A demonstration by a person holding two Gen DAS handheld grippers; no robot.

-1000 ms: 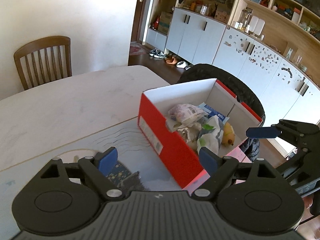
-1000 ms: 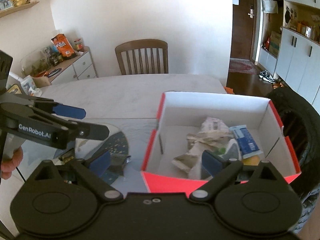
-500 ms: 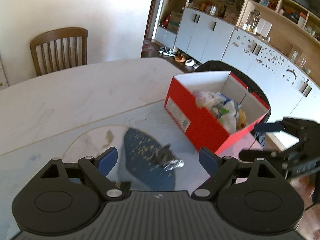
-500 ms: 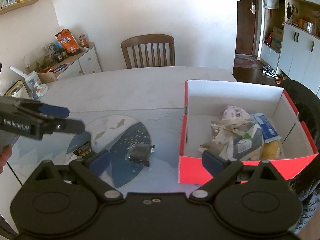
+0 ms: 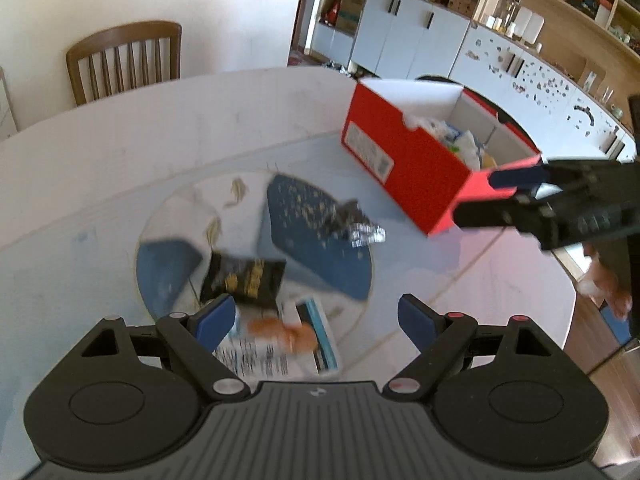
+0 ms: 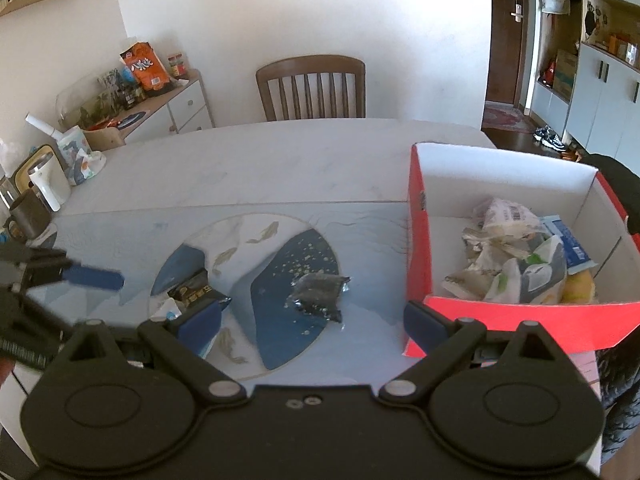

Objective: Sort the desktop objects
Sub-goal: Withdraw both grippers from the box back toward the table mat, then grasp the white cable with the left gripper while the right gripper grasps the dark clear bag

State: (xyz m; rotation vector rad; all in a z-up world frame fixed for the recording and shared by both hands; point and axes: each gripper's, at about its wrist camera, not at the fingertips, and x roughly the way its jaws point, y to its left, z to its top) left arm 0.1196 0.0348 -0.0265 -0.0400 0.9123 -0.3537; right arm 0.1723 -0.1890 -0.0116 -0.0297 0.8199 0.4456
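On the mat's blue patch lies a crumpled dark foil wrapper [image 5: 354,222] [image 6: 320,292]. A black and gold packet [image 5: 244,280] [image 6: 196,292] sits to its left. A white packet with an orange picture [image 5: 280,340] lies just beyond my left gripper [image 5: 316,318], which hovers open over it, touching nothing. My right gripper [image 6: 312,322] [image 5: 492,196] is open and empty, near the wrapper and the red box's front corner. The red box [image 5: 404,160] [image 6: 416,240] at the right holds several wrappers and packets.
A pale table carries a light blue mat [image 6: 120,232] with a round fish design. A wooden chair [image 6: 312,88] stands at the far side. A mug [image 6: 28,214] and white jug [image 6: 46,180] stand at the table's left end. A dark garment [image 6: 624,184] lies behind the box.
Both grippers have drawn back from the red box toward the mat's near left. The left one now hangs over the packets, lower than before. Both stay open.
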